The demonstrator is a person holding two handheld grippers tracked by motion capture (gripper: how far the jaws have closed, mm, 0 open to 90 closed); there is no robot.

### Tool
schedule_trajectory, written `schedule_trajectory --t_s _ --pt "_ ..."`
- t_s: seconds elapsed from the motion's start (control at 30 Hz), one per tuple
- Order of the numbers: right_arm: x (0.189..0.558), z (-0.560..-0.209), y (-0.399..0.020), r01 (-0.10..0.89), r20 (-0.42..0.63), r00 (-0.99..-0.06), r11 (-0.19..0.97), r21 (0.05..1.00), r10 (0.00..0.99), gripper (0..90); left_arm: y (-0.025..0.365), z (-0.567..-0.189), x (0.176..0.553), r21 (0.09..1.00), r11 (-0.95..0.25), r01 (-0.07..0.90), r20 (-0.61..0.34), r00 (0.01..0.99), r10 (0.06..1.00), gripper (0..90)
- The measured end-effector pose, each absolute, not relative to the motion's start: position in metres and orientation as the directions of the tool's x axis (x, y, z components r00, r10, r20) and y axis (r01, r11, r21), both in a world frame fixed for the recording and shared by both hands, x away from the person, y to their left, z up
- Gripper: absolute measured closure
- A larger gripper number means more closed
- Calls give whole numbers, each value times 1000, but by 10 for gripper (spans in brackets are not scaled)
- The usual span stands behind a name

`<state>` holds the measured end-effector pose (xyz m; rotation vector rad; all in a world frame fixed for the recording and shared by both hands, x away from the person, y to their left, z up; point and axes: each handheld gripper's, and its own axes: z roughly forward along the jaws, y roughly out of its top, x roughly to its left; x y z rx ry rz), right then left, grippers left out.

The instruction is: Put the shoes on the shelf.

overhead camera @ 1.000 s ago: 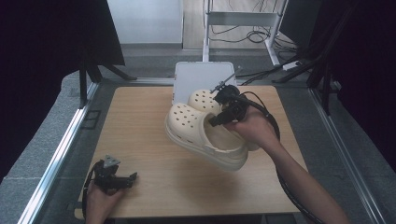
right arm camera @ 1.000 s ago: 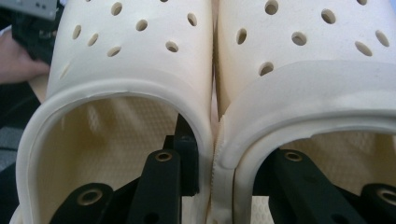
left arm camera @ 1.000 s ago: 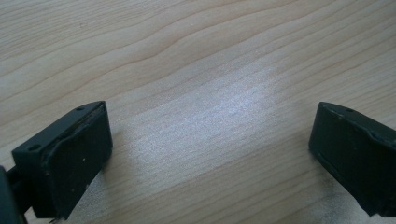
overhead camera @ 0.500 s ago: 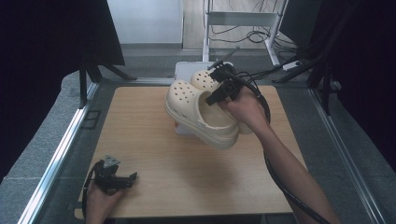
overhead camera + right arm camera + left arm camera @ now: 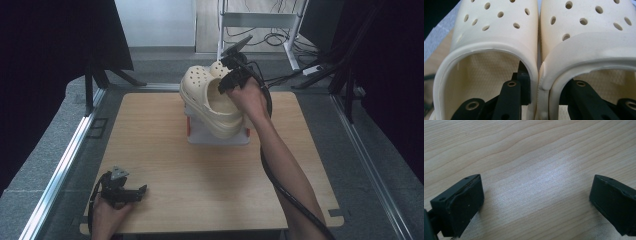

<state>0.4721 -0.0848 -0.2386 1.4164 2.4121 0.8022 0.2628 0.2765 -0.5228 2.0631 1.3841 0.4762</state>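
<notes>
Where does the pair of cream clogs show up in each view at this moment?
High view: the pair of cream clogs sits top centre, pinched together by the right gripper above the white box.
Left gripper view: not in it; just the wooden table between open jaws.
Right gripper view: the clogs span the frame, one jaw inside each.
Shared landmark: the wooden table.

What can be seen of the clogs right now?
The clogs are a cream pair, foam-like, with round holes over the toes and textured footbeds. They sit side by side, inner walls pressed together. The right gripper has one jaw inside each shoe, pinching those two walls, and holds the pair tilted in the air above a white box at the table's far side. Heel straps lie swung forward over the openings.
</notes>
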Motion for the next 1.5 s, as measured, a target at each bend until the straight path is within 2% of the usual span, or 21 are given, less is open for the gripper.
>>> schedule_trajectory --t_s 0.27,0.53,0.73,1.1,1.5 --pt "498 -242 -80 765 103 -411 282 579 906 718 276 -523 263 655 -279 702 -33 396 918 0" --pt "523 -243 -70 784 71 -302 205 587 951 717 276 -522 263 652 -287 702 -39 409 912 0" --pt "542 -249 -65 797 100 -229 128 590 968 717 276 -522 264 652 -291 700 -37 413 910 0" --pt "567 -268 -54 808 105 -165 73 584 981 716 276 -522 264 652 -295 698 -36 418 908 0" --pt "576 -289 -53 811 115 -153 58 582 982 680 276 -522 264 652 -297 697 -35 420 907 0"
